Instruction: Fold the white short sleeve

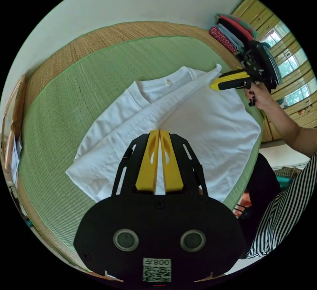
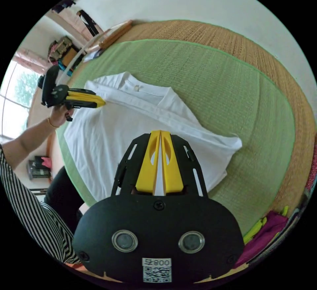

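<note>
Left gripper (image 1: pixel 159 131), right gripper (image 2: pixel 160 131), pinching white shirt (image 1: pixel 211 128)

We see the shirt (image 1: pixel 198 128) flat on the mat (image 1: pixel 66 112), near its front edge. Clothes stack (image 1: pixel 236 31) sits at mat's far corner, behind right gripper (image 1: pixel 214 85); left gripper (image 2: pixel 102 103) at shirt's other end.

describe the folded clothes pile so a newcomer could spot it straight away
Start at the green mat where the white shirt lies, and follow its woven brown border to the far corner near the windows. The folded clothes pile sits there, behind the right gripper: stacked red, dark and grey layers, unlike the lone white shirt.
</note>
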The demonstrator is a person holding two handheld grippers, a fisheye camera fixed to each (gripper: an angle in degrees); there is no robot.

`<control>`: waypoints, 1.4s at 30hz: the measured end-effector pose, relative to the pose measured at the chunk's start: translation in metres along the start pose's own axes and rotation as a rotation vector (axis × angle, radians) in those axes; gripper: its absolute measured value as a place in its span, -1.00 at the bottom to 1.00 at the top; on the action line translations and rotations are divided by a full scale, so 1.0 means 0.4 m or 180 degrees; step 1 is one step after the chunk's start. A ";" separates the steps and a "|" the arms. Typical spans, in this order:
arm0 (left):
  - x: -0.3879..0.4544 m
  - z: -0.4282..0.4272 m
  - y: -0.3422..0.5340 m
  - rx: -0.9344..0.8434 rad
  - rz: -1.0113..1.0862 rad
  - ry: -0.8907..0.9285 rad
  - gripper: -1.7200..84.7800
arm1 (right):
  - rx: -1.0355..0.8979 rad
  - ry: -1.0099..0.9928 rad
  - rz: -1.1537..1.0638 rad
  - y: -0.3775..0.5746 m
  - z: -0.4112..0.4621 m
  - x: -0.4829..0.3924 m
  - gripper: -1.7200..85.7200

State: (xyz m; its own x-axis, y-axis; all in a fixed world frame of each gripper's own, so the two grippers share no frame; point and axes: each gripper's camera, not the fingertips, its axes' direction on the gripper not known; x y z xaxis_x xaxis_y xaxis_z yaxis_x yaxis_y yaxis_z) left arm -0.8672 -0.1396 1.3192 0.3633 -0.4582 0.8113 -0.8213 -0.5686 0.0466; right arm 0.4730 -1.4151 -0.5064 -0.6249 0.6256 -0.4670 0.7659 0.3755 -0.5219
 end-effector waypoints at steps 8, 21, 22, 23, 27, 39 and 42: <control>0.034 -0.051 -0.031 0.0132 -0.0048 -0.0561 -0.96 | 0.0106 0.0413 -0.0170 -0.103 0.055 -0.117 -0.96; 0.173 -0.015 0.063 0.0051 0.0258 -0.0519 -0.96 | 0.0295 0.0386 -0.0091 -0.159 0.089 -0.219 -0.96; 0.166 -0.020 0.068 0.0116 0.0237 -0.0485 -0.96 | 0.0291 0.0386 -0.0081 -0.160 0.094 -0.225 -0.96; 0.154 -0.025 0.070 0.0127 0.0148 -0.0596 -0.96 | 0.0292 0.0379 -0.0075 -0.160 0.096 -0.228 -0.96; 0.120 -0.039 0.067 0.0186 0.0070 -0.0769 -0.96 | 0.0328 0.0317 -0.0028 -0.145 0.104 -0.241 -0.96; 0.057 -0.087 0.257 0.0489 -0.0314 -0.1051 -0.96 | 0.0839 0.0644 0.0082 0.048 0.024 -0.281 -0.96; -0.003 -0.036 0.303 0.0261 -0.0599 -0.0997 -0.96 | 0.0635 0.0902 0.0243 0.086 0.075 -0.256 -0.96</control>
State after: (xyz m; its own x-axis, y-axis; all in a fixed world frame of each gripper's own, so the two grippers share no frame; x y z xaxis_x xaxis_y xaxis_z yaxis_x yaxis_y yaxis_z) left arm -0.9732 -0.1982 1.3322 0.6319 -0.5199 0.5748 -0.6940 -0.7098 0.1209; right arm 0.5586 -1.4868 -0.4979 -0.4788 0.8221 -0.3081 0.7468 0.1969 -0.6353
